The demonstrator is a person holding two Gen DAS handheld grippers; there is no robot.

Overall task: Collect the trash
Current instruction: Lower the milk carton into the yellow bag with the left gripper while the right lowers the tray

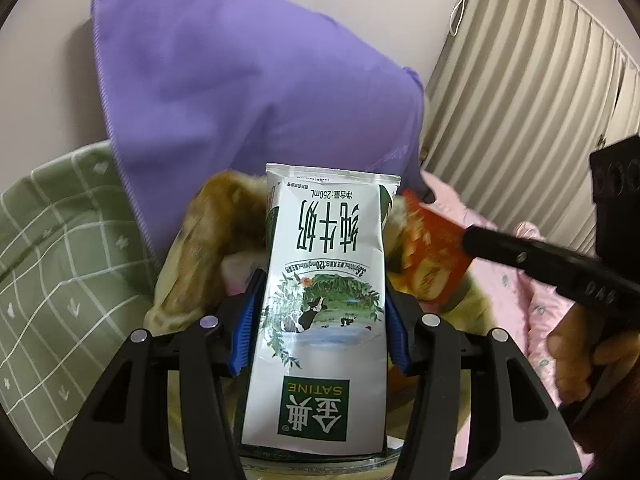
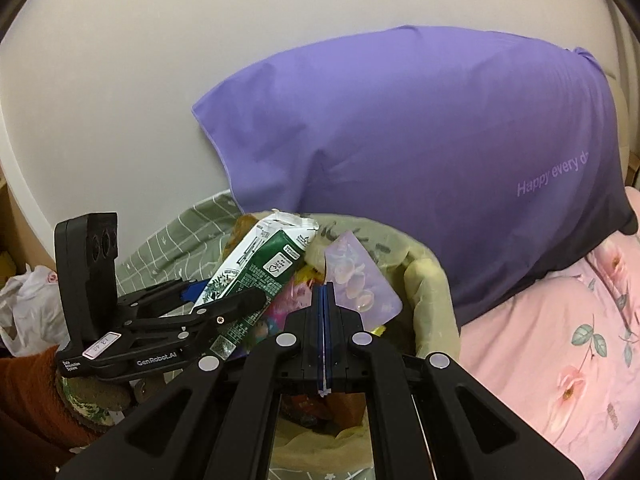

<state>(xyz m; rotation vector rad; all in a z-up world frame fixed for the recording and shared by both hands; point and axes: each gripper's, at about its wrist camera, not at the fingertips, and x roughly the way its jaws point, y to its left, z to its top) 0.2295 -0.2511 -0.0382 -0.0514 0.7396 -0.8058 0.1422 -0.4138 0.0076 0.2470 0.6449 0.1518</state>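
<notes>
Two grippers: both are working over the bag (image 2: 432,292), which is sitting on the bed between a green quilt (image 1: 60,248) on the left and a pink sheet (image 2: 560,344) on the right.
Left gripper (image 1: 318,312): its blue pads are pinching the carton (image 1: 320,300) by its sides, text upside down in the left wrist view, far end pointing at the bag mouth.
Right gripper (image 2: 324,332): fingers are pressing together on the near rim of the bag, apparently holding it open.
Carton: it is hanging just above the trash already piling up inside.
Risk, spill: the bag is looking full; the carton may be landing on the wrappers and sliding out over the rim.
Risk, collapse: if the thin rim is slipping from the right pinch, the mouth is folding shut.
Risk, bedding: any leftover milk may be dripping onto the sheet or the purple pillow (image 2: 420,132) at the far side.
</notes>
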